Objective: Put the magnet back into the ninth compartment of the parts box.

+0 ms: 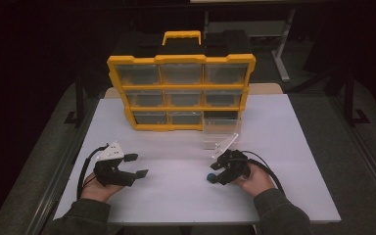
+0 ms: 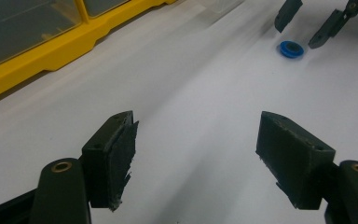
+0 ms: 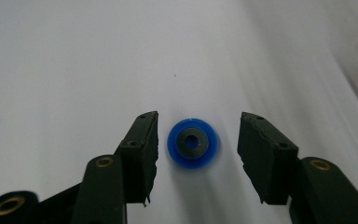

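Where the right gripper (image 3: pixel 198 158) is held low over the white table (image 1: pixel 284 147), its jaws stand parted with nothing between the pads but the blue ring (image 3: pixel 192 142), which lies flat on the table, squarely in the gap and apart from both pads. The ring is round, with a dark hub and a centre hole facing up, so it has no long axis to line up with; any closing line through its middle would serve. In the high view it sits just at the tip of the right gripper (image 1: pixel 219 172), towards the table's centre. The left gripper (image 1: pixel 136 165) is also open and empty, well apart from the ring and pointed across the table at it. The right hand (image 1: pixel 254 180) is clearly the nearer and the better placed. Judgement: the next move turns on closing the right jaws squarely across the ring's rim without nudging it sideways. Beyond stands the yellow drawer organiser (image 1: pixel 181 90), with one clear drawer (image 1: pixel 220 128) pulled out at its lower right.
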A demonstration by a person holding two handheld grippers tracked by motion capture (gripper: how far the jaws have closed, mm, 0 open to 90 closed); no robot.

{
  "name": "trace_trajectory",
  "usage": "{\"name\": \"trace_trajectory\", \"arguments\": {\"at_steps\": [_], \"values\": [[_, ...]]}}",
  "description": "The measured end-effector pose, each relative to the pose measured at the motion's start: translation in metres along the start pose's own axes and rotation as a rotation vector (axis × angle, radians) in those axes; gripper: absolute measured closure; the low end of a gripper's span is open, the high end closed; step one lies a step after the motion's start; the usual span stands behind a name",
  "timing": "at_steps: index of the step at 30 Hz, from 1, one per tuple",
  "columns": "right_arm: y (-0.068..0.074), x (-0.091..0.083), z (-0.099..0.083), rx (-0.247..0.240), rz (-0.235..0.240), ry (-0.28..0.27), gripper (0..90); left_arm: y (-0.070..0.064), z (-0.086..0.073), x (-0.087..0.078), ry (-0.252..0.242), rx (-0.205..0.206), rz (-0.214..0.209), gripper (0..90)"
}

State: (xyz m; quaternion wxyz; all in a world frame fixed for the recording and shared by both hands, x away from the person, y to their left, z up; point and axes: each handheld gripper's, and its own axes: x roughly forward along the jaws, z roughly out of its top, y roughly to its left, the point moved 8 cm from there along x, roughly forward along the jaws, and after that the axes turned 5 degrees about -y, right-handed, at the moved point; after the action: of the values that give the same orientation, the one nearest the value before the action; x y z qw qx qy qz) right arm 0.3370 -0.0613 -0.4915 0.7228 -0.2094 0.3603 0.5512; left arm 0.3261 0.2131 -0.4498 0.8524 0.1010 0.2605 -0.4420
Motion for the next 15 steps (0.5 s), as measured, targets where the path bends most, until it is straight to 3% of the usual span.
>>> {"name": "trace_trajectory", "arguments": {"at_steps": [15], "values": [[0.0038,0.0095,-0.0041,-0.034,0.008,0.042,54.9,0.0019,-0.0005,-0.0007,0.001,-0.003,0.008,26.7]]}}
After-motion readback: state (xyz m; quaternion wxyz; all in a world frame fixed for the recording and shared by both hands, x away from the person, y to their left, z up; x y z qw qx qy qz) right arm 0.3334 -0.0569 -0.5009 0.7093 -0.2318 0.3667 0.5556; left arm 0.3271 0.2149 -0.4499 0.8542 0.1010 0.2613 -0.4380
